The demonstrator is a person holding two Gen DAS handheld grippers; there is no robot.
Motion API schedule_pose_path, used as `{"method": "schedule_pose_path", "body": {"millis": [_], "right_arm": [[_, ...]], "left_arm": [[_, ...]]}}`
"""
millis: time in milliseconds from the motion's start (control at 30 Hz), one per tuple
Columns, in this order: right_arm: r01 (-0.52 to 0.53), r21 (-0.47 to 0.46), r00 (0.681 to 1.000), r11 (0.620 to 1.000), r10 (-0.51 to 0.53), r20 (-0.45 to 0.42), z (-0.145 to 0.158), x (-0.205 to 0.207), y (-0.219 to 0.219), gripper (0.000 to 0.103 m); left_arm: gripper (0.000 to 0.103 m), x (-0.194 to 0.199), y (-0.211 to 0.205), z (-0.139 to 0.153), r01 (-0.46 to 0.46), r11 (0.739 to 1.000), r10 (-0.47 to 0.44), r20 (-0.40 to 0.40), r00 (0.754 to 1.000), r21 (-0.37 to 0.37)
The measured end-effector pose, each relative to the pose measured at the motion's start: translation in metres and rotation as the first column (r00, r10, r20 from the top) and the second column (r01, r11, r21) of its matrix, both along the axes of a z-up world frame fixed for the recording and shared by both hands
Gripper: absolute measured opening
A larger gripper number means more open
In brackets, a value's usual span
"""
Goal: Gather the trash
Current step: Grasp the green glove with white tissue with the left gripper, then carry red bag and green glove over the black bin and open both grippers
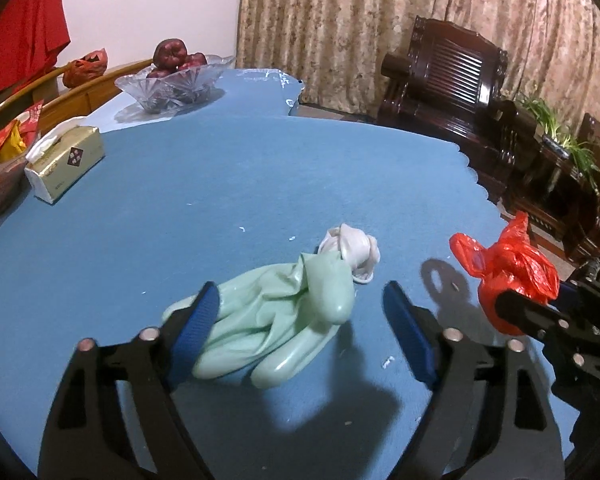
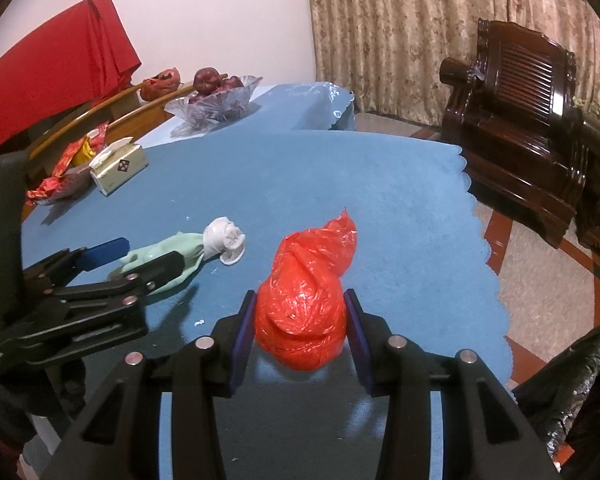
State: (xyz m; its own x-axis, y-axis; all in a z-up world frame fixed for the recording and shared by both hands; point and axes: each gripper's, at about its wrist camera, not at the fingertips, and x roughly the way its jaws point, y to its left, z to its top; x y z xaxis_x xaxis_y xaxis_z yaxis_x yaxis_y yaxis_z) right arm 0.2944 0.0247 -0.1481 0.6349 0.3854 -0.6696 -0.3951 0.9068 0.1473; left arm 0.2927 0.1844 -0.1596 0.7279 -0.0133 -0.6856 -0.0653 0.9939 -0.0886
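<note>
while the right gripper (image 2: pixel 300 320) is clamped on the red bag (image 2: pixel 306 300), both blue pads pressing its sides, one piece of trash counts as picked up: the knotted bundle sits between the pads and looks lifted just clear of the blue bench (image 2: pixel 380 200), though whether its bottom touches the cloth is hard to tell. at the lower right edge of the right wrist view a black bin bag (image 2: pixel 572 392) hangs beside the bench, and i judge that to be where the trash should go; the red bag is not in it yet.

the left gripper (image 1: pixel 300 308) stands wide apart and holds nothing. its pads straddle the pale green glove (image 1: pixel 276 320), which lies flat on the bench; the left pad sits over the edge of the glove's fingers, the right pad stands clear of it, so the grip is not yet made. touching the far end of the glove is a crumpled white wad (image 1: pixel 352 250), perhaps a second glove, untouched on the cloth. small white crumbs (image 1: pixel 387 361) are scattered around them.

farther back, a tissue box (image 1: pixel 66 162) and a glass bowl of fruit (image 1: pixel 172 84) stand well apart from the work and seem no part of the trash.

so roughly: one item in hand, one about to be gripped, one waiting, none dropped off.
</note>
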Motion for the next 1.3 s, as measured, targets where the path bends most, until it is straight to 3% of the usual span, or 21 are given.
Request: {"method": "schedule_pose_path", "body": {"millis": [100,433,533,1300], "right_arm": [[0.0,0.003,1.0,1.0,0.0,-0.007,-0.002,0.001,-0.001,0.043],[-0.001,0.009,1.0,1.0,0.001,-0.005,-0.002,-0.001,-0.004,0.043],[-0.001,0.01,1.0,1.0,0.001,0.001,0.001,-0.005,-0.005,0.043],[0.023,0.09,0.994,0.996,-0.032,0.104,0.063,-0.062,-0.049,0.043]], "left_arm": [[0.068,0.004,-0.002,-0.002,0.001,1.0,-0.001,-0.006,1.0,0.005],[0.018,0.007,0.0,-0.001,0.007,1.0,-0.007,-0.021,1.0,0.002],[0.01,0.004,-0.001,0.006,0.015,1.0,-0.015,-0.008,1.0,-0.002],[0.008,-0.072,-0.036,0.075,0.068,0.994,-0.059,0.113,0.992,-0.084]]}}
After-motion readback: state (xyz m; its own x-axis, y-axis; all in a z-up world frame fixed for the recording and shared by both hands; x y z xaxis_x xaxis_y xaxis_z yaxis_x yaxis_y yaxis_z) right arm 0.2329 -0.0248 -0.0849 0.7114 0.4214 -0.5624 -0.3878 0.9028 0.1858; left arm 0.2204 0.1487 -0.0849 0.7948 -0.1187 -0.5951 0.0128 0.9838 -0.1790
